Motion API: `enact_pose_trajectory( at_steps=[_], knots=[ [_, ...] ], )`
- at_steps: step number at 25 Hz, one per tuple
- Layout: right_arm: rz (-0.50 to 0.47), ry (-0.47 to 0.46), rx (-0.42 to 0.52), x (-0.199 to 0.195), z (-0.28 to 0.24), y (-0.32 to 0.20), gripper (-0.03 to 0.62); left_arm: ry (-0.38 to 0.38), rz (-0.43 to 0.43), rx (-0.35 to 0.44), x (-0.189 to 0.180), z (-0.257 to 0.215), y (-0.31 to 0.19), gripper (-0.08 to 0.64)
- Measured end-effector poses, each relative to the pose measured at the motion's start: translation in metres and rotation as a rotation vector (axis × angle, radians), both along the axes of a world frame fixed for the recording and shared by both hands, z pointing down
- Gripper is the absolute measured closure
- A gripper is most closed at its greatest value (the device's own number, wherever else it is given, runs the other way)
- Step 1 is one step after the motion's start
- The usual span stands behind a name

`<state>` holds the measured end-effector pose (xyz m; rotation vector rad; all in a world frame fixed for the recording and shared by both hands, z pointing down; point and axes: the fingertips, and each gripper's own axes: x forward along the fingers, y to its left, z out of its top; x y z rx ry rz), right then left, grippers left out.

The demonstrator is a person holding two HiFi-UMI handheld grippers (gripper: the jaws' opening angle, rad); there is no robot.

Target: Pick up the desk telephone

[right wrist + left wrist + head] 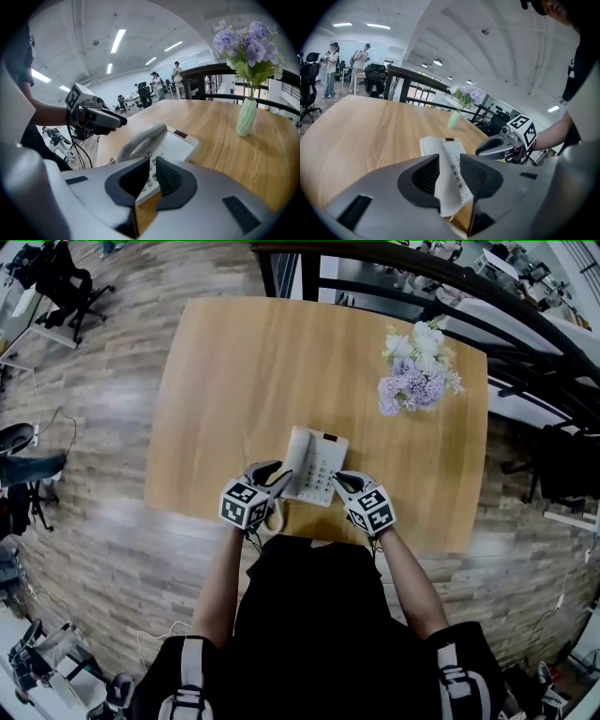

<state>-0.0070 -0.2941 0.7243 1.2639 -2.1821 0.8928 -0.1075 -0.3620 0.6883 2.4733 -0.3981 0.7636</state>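
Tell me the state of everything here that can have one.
Desk telephone: flat on the table, not lifted.
Handset: resting in its cradle.
Left gripper: open, at the telephone's left side.
Right gripper: shut, empty, at the telephone's right side.
Flower vase: upright.

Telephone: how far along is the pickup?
Done: both tongs are down at the near end of the telephone. In hand: left tongs open, the phone's edge between the jaws but not gripped; right tongs shut, at its other edge. Left: grip and lift; it lies flat on the table.
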Motion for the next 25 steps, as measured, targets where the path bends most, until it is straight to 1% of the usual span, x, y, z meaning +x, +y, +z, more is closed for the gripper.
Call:
enact_pose_trajectory(
  at_steps=[2,3,4,6,9,11,12,14,18,22,25],
  knots=[
    [0.034,-0.017,-0.014,0.002,0.004,-0.002,0.553,-0.003,0.022,-0.033,0.0,0.008,-0.003,0.41],
    [0.053,-0.025,-0.025,0.002,0.007,-0.002,0.531,-0.005,0.032,-0.054,-0.001,0.014,-0.003,0.395],
    [0.071,-0.034,-0.037,0.002,0.011,-0.003,0.485,-0.006,0.039,-0.075,-0.002,0.02,-0.003,0.381],
    [0.11,-0.041,-0.055,0.002,0.018,-0.003,0.426,-0.004,0.05,-0.113,-0.004,0.031,-0.003,0.36],
    [0.196,-0.019,-0.063,0.007,0.027,-0.003,0.382,0.0,0.07,-0.16,-0.005,0.044,0.0,0.323],
    [0.276,-0.007,-0.062,0.015,0.034,-0.003,0.353,0.006,0.088,-0.186,-0.003,0.052,0.001,0.267],
    [0.307,-0.008,-0.064,0.018,0.037,-0.003,0.345,0.008,0.095,-0.196,-0.001,0.056,0.001,0.255],
    [0.332,-0.027,-0.077,0.019,0.043,0.0,0.334,0.014,0.101,-0.214,0.003,0.062,0.002,0.238],
    [0.321,-0.077,-0.113,0.009,0.056,0.005,0.321,0.025,0.1,-0.264,0.009,0.075,0.001,0.215],
    [0.344,-0.136,-0.138,0.002,0.066,0.008,0.318,0.02,0.119,-0.32,0.011,0.086,0.005,0.192],
    [0.339,-0.186,-0.158,0.001,0.073,0.004,0.318,0.032,0.133,-0.342,0.016,0.088,0.003,0.19]
  ],
)
